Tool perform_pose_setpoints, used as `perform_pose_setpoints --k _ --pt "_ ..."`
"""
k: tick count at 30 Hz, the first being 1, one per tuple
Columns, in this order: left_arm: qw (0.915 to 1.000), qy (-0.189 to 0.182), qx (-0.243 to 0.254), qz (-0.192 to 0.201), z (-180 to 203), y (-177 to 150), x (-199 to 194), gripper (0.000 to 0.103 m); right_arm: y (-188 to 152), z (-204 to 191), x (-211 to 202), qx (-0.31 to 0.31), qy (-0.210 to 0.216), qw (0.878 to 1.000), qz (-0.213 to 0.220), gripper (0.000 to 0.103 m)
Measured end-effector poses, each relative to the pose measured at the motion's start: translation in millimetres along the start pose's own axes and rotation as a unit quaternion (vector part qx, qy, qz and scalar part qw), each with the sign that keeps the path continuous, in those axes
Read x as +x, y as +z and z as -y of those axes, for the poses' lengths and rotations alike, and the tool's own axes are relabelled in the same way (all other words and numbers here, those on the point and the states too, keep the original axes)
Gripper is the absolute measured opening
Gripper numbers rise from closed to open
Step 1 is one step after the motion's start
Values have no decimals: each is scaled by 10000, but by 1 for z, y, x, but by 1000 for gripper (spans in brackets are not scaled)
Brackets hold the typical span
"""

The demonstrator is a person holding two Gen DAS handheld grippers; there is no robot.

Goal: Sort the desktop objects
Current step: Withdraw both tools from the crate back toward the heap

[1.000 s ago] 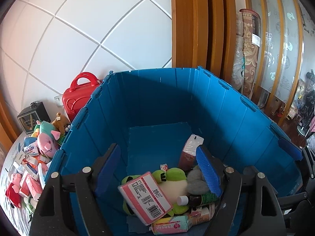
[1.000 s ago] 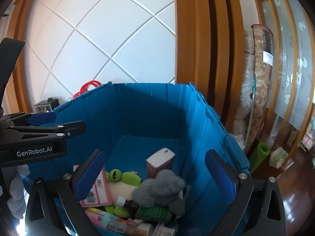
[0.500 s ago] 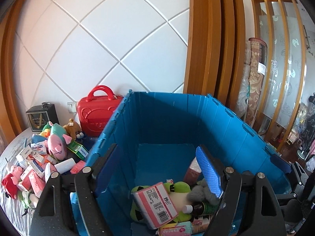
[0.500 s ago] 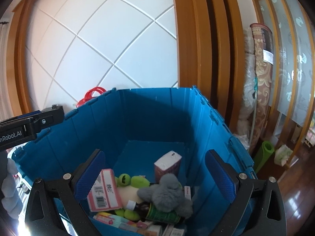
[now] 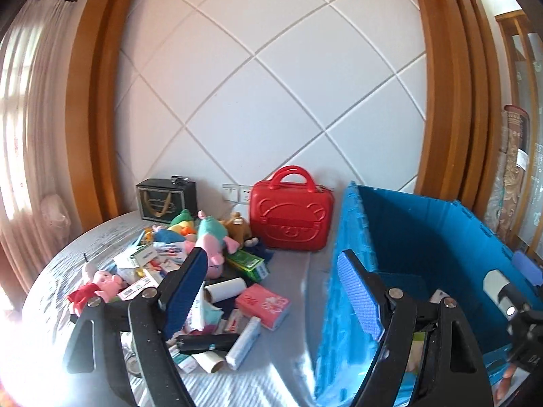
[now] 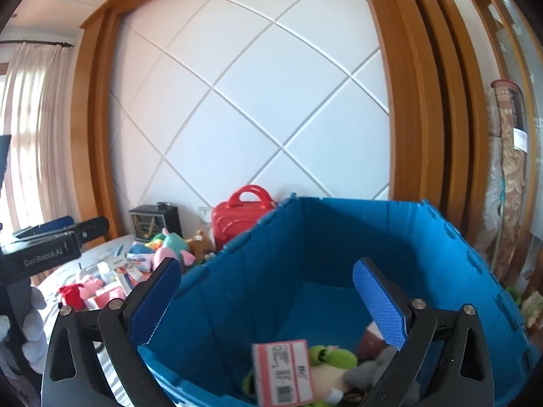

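A blue crate (image 5: 424, 237) stands on the right of the table; it also shows in the right wrist view (image 6: 305, 244). It holds a green frog plush (image 6: 329, 359), a grey plush (image 6: 373, 369) and a pink barcode box (image 6: 283, 369). A pile of toys and boxes (image 5: 190, 264) lies left of the crate, with a pink pig plush (image 5: 213, 251) and a pink packet (image 5: 263, 305). My left gripper (image 5: 275, 295) is open and empty over the crate's left wall. My right gripper (image 6: 268, 302) is open and empty above the crate.
A red case (image 5: 292, 217) stands against the wall behind the pile, and a dark box (image 5: 166, 200) to its left. A grey striped cloth (image 5: 271, 373) covers the table. A wood frame and rolled carpets (image 6: 509, 186) stand at the right.
My left gripper has swung left from inside the crate toward the toy pile. My right gripper has risen and turned a little left. Both stayed open.
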State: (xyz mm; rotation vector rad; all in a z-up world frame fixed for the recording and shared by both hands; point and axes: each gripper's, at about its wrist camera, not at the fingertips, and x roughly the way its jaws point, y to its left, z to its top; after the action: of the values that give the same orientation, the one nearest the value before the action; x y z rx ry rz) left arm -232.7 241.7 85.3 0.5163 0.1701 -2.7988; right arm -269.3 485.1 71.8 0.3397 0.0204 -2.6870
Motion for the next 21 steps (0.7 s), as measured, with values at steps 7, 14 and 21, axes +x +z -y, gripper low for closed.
perform_pose_setpoints --k 7,14,21 --pt "9964 614 -76 -583 -112 -26 24 79 11 -107 19 -320 555 9978 141 103" --pt "9825 945 -77 -1600 -213 -76 69 79 -9 -215 66 -414 1225 9912 -295 103" --pt "9563 762 -343 -2802 -274 -150 128 79 -76 -258 137 -310 993 9803 -1676 103"
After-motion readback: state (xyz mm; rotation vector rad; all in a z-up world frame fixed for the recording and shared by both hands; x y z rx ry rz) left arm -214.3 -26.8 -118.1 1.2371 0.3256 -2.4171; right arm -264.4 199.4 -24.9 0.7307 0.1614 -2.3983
